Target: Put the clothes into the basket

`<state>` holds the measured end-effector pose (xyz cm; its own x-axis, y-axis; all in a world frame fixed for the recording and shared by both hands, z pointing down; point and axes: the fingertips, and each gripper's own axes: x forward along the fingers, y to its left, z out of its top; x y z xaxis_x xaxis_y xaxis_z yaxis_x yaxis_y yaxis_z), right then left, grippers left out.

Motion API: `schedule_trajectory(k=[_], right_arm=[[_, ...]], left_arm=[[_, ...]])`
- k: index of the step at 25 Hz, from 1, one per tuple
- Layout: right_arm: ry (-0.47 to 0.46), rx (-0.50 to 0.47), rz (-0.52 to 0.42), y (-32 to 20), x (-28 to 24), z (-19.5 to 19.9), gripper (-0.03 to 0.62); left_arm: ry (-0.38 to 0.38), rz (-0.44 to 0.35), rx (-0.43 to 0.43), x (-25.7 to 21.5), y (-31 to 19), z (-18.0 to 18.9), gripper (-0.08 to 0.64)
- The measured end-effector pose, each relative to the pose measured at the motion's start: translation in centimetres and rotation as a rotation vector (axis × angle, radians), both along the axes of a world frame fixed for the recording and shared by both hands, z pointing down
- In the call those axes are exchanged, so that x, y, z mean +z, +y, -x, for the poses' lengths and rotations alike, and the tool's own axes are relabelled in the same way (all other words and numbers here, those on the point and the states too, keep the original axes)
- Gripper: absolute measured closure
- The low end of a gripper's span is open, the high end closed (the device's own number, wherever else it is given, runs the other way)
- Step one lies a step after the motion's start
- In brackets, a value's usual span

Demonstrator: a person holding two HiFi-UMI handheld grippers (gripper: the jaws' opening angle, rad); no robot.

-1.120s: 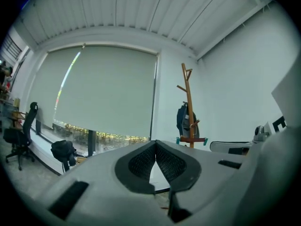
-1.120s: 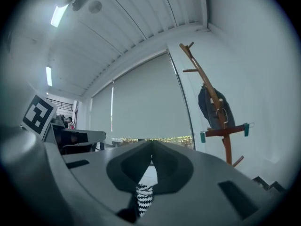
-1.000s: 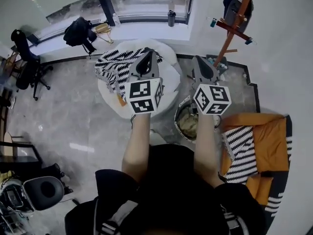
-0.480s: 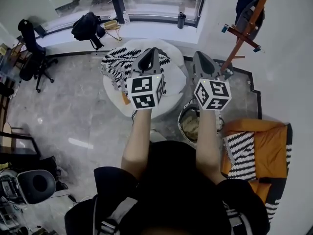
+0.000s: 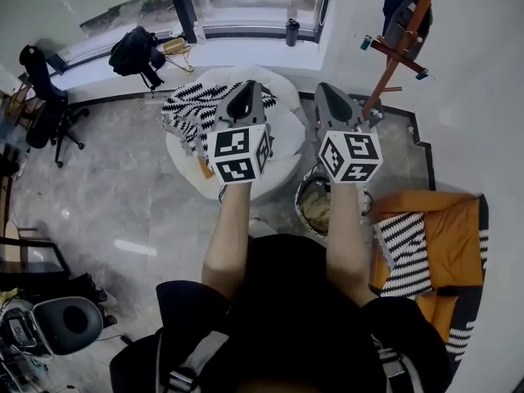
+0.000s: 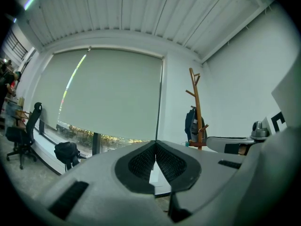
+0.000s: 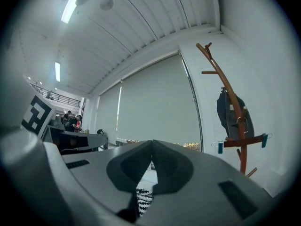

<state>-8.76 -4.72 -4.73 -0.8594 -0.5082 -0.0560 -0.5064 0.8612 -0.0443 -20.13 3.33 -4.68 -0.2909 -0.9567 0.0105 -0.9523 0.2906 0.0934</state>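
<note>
A black-and-white zigzag garment lies on the round white table; a strip of it shows below my right jaws. The basket stands on the floor right of the table, with pale cloth inside, partly hidden by my right forearm. My left gripper is held level over the table, shut and empty, its tips touching. My right gripper is held level beside it, over the table's right edge, also shut with nothing between its tips.
A wooden coat stand with a dark bag rises at the right. An orange seat with a striped cloth is at the lower right. Office chairs and a black backpack are at the left, by the window.
Both grippers stay shut and empty, side by side above the table. The view has swayed slightly; the right gripper has edged a little up and away.
</note>
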Motion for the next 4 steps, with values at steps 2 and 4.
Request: schedule_trajectory(k=[2, 4], right_arm=[[-0.003, 0.000, -0.005, -0.17, -0.23, -0.01, 0.581], [-0.008, -0.002, -0.011, -0.43, -0.55, 0.00, 0.581]], left_arm=[[0.000, -0.003, 0.004, -0.17, -0.36, 0.04, 0.551], [0.000, -0.008, 0.008, -0.40, -0.76, 0.09, 0.551]])
